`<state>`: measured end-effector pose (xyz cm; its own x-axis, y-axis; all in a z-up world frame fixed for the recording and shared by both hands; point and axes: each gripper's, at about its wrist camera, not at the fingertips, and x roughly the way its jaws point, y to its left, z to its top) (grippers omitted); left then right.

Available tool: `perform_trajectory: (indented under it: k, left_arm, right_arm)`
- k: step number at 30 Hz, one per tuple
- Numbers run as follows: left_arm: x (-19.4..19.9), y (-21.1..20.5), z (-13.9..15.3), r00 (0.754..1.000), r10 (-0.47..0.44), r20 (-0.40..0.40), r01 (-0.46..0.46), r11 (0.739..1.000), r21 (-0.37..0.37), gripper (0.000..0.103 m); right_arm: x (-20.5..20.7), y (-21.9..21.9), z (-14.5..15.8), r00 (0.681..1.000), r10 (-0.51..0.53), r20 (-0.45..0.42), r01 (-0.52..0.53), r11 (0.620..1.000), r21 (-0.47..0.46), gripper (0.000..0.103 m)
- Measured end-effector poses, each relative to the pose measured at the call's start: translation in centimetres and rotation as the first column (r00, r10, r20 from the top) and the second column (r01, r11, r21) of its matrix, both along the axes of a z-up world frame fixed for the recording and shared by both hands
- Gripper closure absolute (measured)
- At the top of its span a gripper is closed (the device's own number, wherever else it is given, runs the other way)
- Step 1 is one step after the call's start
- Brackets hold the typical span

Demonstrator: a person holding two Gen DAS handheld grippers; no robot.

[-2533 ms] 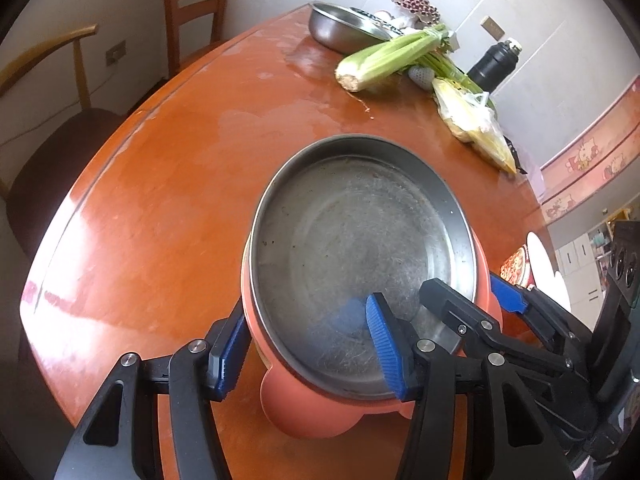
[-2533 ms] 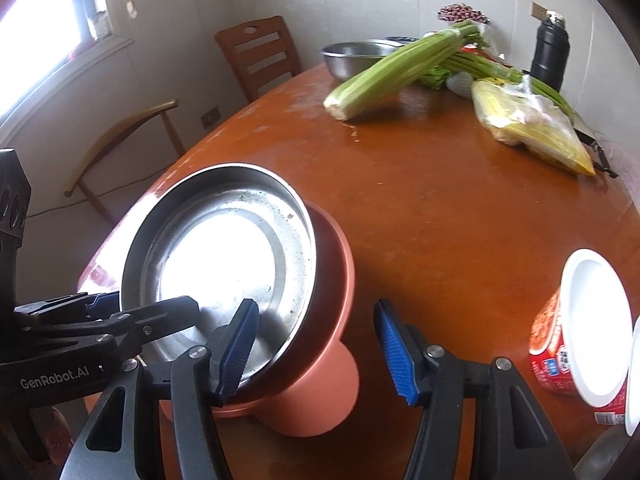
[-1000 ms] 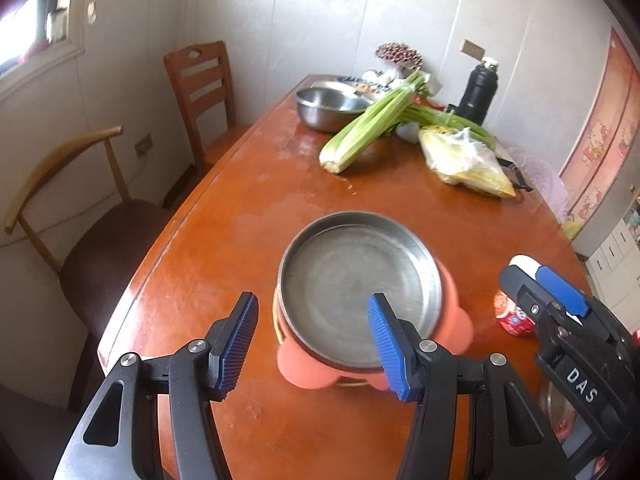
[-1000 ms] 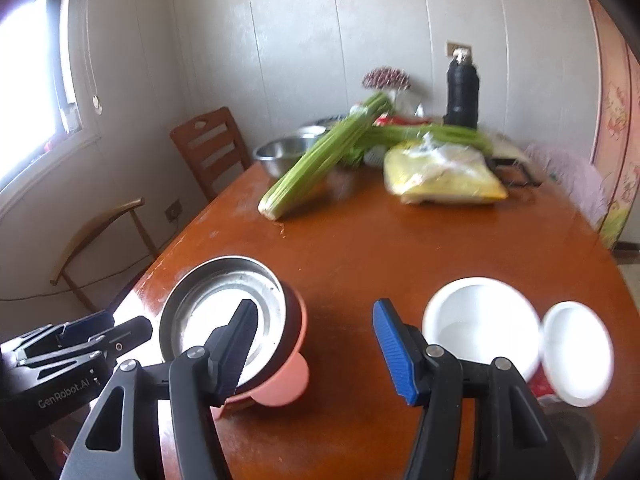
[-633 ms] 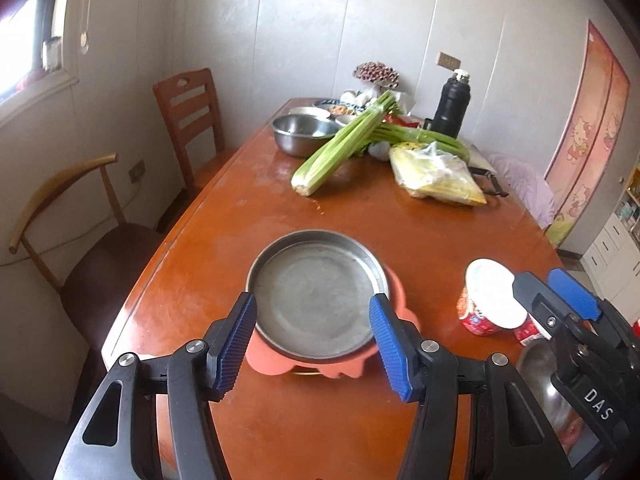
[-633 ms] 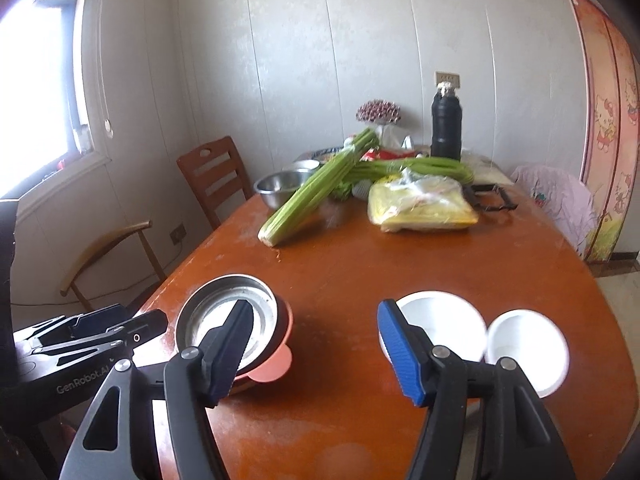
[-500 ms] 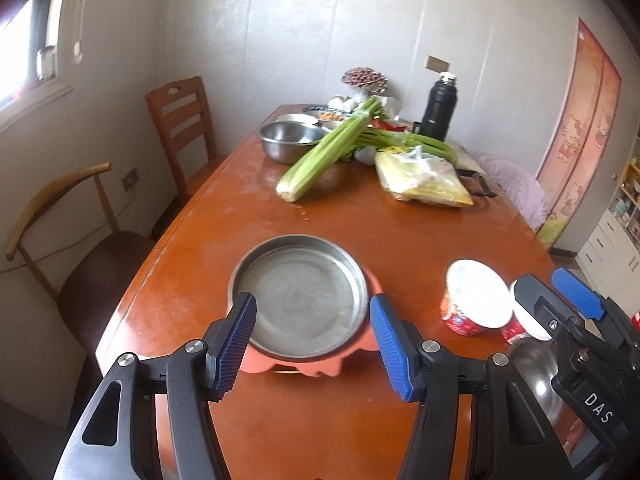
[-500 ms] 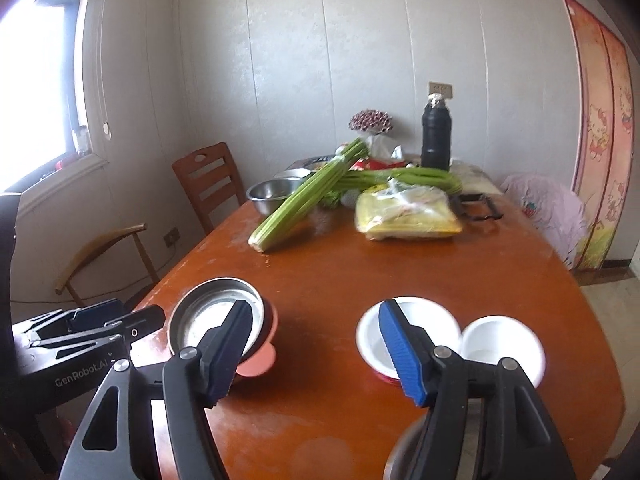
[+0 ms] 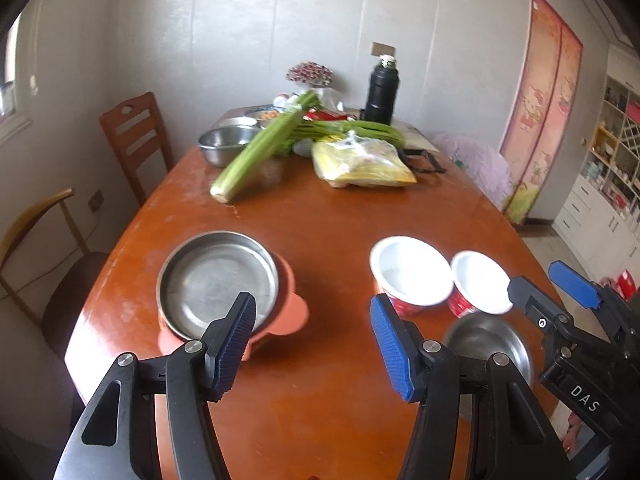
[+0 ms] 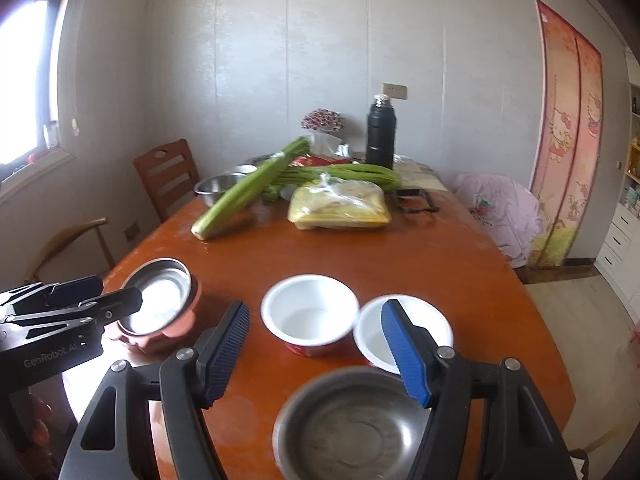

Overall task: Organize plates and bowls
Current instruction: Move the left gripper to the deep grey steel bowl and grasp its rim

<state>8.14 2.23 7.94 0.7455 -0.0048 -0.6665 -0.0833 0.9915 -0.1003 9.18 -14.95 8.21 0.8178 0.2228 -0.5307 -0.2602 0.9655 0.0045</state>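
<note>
A steel plate rests in a salmon-pink bowl near the table's left front; both show in the right wrist view. Two red-and-white bowls, a larger and a smaller, stand side by side, and a steel bowl sits nearer. In the right wrist view they are the larger bowl, the smaller bowl and the steel bowl. My left gripper is open and empty above the table. My right gripper is open and empty above the bowls.
The orange-brown table carries celery, a steel basin, a yellow bag, green beans and a black flask at the far end. Chairs stand at the left.
Both grippers have let go of the plate and pink bowl and pulled back and up. The view has widened to show the two red-and-white bowls and the steel bowl.
</note>
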Motion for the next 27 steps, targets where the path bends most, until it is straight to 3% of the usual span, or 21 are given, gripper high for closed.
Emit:
perform_trajectory:
  k: [7,16,21,27]
  left_arm:
    - [0.6,-3.1,-1.2,0.997,-0.067,-0.041,0.067,0.998,0.002,0.041]
    - [1.9,-6.2,-3.2,0.984,-0.137,-0.112,0.137,0.991,-0.003,0.041]
    - [2.6,-7.1,-4.3,0.974,-0.176,-0.142,0.172,0.984,-0.041,0.041]
    - [3.4,-8.3,-6.4,0.957,-0.219,-0.193,0.204,0.975,-0.093,0.041]
  right_arm:
    - [-0.7,-3.6,-2.2,0.996,-0.066,-0.058,0.063,0.997,-0.046,0.035]
    - [0.1,-6.4,-4.0,0.987,-0.093,-0.127,0.089,0.995,-0.036,0.035]
    - [0.7,-7.9,-5.7,0.975,-0.078,-0.206,0.083,0.996,0.016,0.035]
    - [1.2,-9.8,-7.9,0.955,-0.117,-0.273,0.123,0.992,0.004,0.035]
